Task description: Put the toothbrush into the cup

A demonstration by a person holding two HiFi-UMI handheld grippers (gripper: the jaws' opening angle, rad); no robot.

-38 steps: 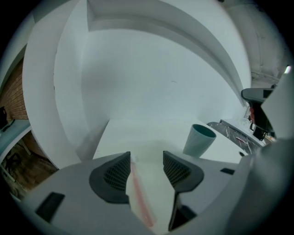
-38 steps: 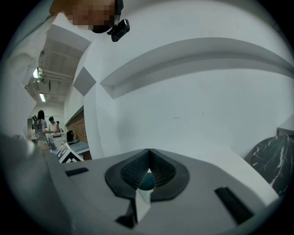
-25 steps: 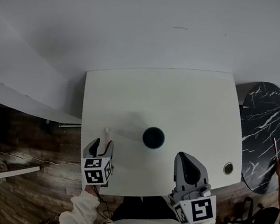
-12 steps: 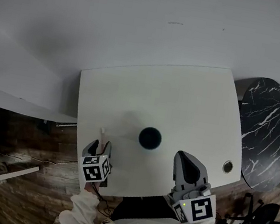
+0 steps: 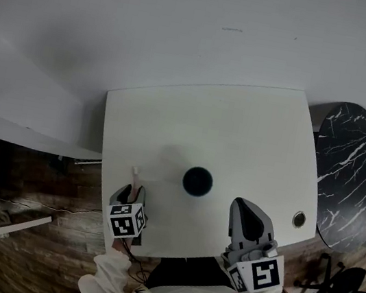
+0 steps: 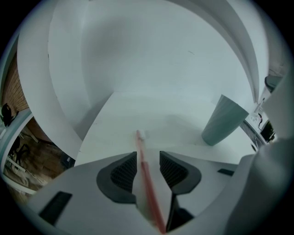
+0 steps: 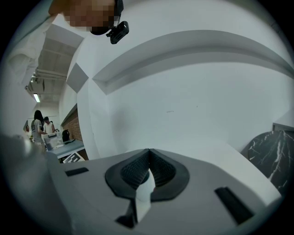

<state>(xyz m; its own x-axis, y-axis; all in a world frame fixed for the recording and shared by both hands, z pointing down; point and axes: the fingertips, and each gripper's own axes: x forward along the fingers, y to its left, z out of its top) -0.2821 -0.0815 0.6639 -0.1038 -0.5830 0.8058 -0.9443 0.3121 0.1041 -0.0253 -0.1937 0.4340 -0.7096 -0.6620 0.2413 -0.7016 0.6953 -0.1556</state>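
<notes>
A pink toothbrush [image 6: 141,151] with a white head lies flat on the white table [image 5: 241,131] near its front left. My left gripper [image 6: 148,167] points down over the handle. Its jaws are closing, with the handle between them and a gap still showing on the right side. In the head view the brush head [image 5: 136,171] pokes out beyond the left gripper [image 5: 131,193]. The dark teal cup [image 5: 198,180] stands upright to the right of the brush and appears in the left gripper view as the cup [image 6: 225,120]. My right gripper [image 5: 248,219] hovers at the table's front edge, shut and empty [image 7: 149,158].
A round cable hole [image 5: 298,219] sits near the table's front right corner. A black marble round table [image 5: 349,170] stands to the right. A white wall runs behind, and a wooden floor [image 5: 44,188] shows at the left.
My left gripper has sunk a little around the toothbrush handle and its jaws have narrowed. The right gripper has stayed put. A person's arm at the far right has left the view.
</notes>
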